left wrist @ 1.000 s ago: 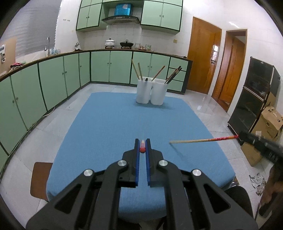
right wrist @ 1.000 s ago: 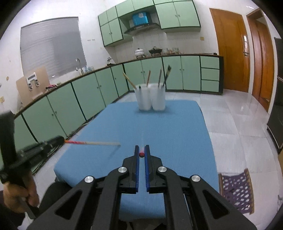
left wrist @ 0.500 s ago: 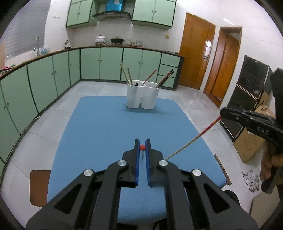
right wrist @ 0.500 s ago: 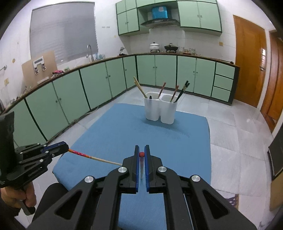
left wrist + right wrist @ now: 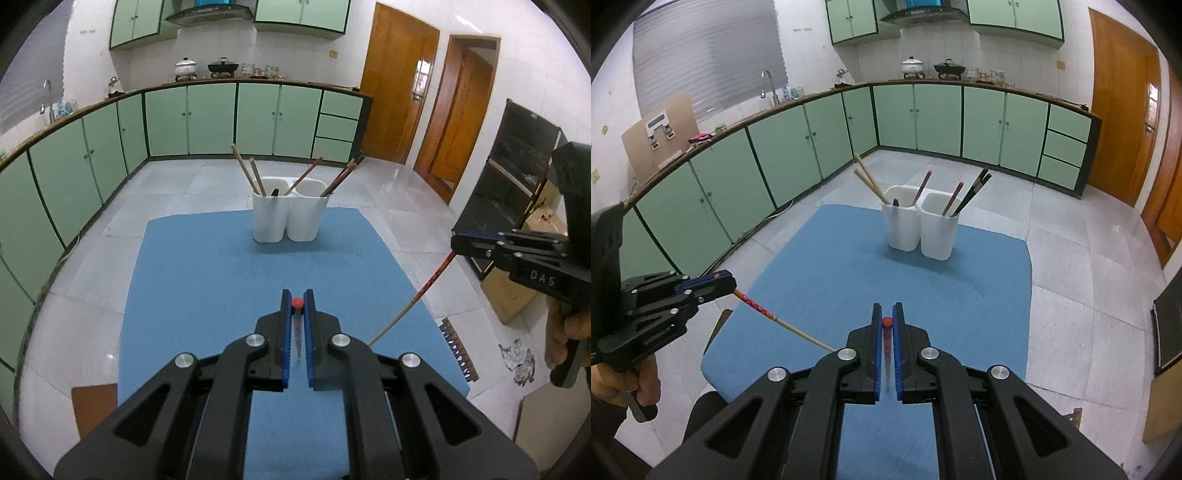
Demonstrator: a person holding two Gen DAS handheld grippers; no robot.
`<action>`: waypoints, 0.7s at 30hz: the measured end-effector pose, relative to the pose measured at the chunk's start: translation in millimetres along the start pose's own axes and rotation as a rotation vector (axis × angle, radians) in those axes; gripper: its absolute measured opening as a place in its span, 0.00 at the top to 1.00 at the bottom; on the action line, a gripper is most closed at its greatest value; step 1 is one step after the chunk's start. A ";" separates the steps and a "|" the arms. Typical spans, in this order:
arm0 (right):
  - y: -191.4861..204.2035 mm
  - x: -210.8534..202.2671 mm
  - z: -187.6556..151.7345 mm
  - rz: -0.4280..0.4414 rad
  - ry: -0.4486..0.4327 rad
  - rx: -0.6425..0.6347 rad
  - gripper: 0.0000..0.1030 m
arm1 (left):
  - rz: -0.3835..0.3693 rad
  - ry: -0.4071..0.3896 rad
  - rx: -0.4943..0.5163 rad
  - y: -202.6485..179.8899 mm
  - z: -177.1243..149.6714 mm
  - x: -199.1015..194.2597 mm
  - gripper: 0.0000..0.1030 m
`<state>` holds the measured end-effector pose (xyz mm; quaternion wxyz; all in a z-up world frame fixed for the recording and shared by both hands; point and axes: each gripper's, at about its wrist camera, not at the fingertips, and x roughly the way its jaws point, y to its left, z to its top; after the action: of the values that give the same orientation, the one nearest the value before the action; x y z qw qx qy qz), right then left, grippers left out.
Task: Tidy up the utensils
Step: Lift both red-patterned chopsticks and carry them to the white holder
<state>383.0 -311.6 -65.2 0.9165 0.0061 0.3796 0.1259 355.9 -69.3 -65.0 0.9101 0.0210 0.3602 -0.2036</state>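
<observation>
A white two-compartment holder (image 5: 290,214) (image 5: 920,227) stands at the far end of the blue table (image 5: 207,280) (image 5: 827,273), with several chopsticks leaning in both compartments. My left gripper (image 5: 297,301) is shut on a red-tipped chopstick (image 5: 296,325) that points down between the fingers. It also shows in the right wrist view (image 5: 720,282), its chopstick (image 5: 775,319) slanting down. My right gripper (image 5: 886,320) is shut on a like chopstick (image 5: 887,347). It shows in the left wrist view (image 5: 460,242), its chopstick (image 5: 413,304) slanting down over the table's right edge.
Green cabinets (image 5: 207,118) run along the back and left walls. A brown stool seat (image 5: 94,408) sits at the table's near left corner. A dark cabinet (image 5: 513,177) and cardboard boxes (image 5: 517,291) stand at the right. Two wooden doors (image 5: 399,88) are at the back right.
Both grippers have risen and tilted down, so the table looks farther below. The chopsticks have swung from level to steeply slanted, tips downward. The holder has not moved.
</observation>
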 end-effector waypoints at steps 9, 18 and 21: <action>-8.7 -13.3 79.2 -0.047 -0.041 -0.005 0.95 | -0.005 -0.031 0.025 2.5 86.3 3.0 0.95; -8.0 -27.9 174.4 -0.092 -0.156 0.011 0.95 | 0.020 -0.160 -0.022 0.3 194.9 0.9 0.95; -12.8 -26.5 203.9 -0.119 -0.209 0.021 0.95 | 0.042 -0.194 -0.025 0.3 219.4 10.2 0.95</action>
<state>510.0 -313.0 96.9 0.9568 0.0061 0.2829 0.0662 504.7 -113.2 90.5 0.9450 -0.0023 0.2723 -0.1810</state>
